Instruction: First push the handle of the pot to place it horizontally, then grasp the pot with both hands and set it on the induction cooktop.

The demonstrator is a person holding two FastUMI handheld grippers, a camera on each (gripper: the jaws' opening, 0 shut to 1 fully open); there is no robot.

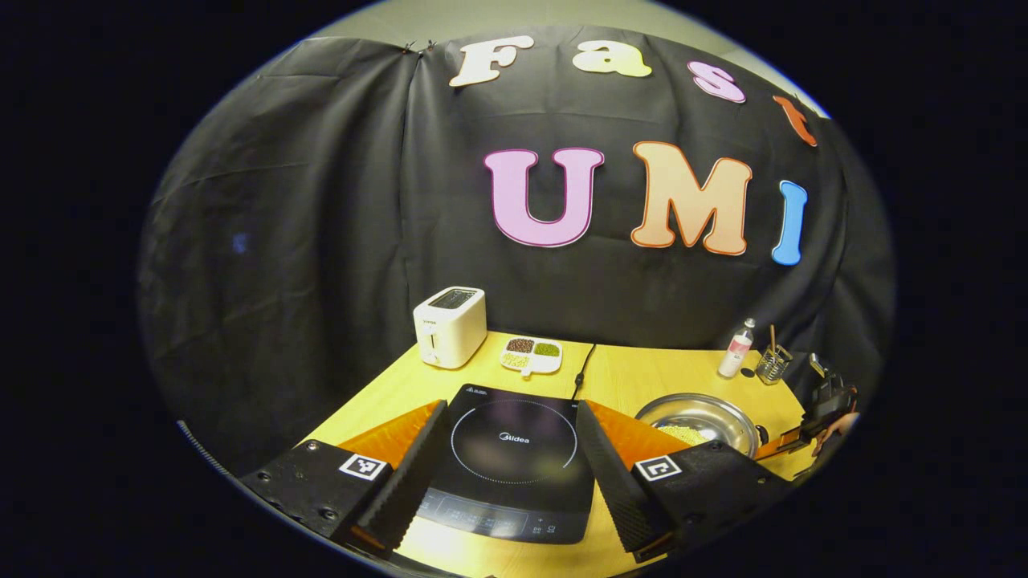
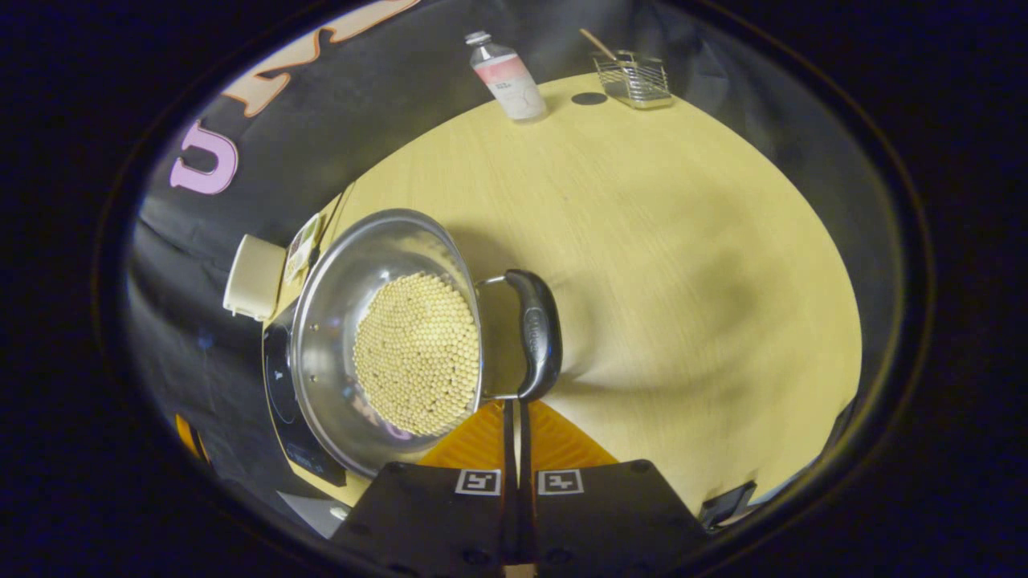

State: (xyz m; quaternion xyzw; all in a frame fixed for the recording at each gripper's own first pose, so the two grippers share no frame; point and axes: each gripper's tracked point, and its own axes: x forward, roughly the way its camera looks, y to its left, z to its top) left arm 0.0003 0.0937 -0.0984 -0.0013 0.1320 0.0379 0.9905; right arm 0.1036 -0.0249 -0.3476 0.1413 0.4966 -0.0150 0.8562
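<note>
Steel, the pot [image 2: 385,329] sat on the table [image 2: 683,241] beside the induction cooktop [image 1: 514,449], its handle [image 2: 536,333] lying crosswise just ahead of the closed, nearer right gripper [image 2: 515,417], the left gripper [image 1: 506,474] spread open over the cooktop

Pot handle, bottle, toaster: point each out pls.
pot handle [image 2: 536,333]: right gripper view, middle of the dark grip.
bottle [image 2: 507,76]: right gripper view, its labelled body.
toaster [image 1: 450,327]: left gripper view, its front face.
</note>
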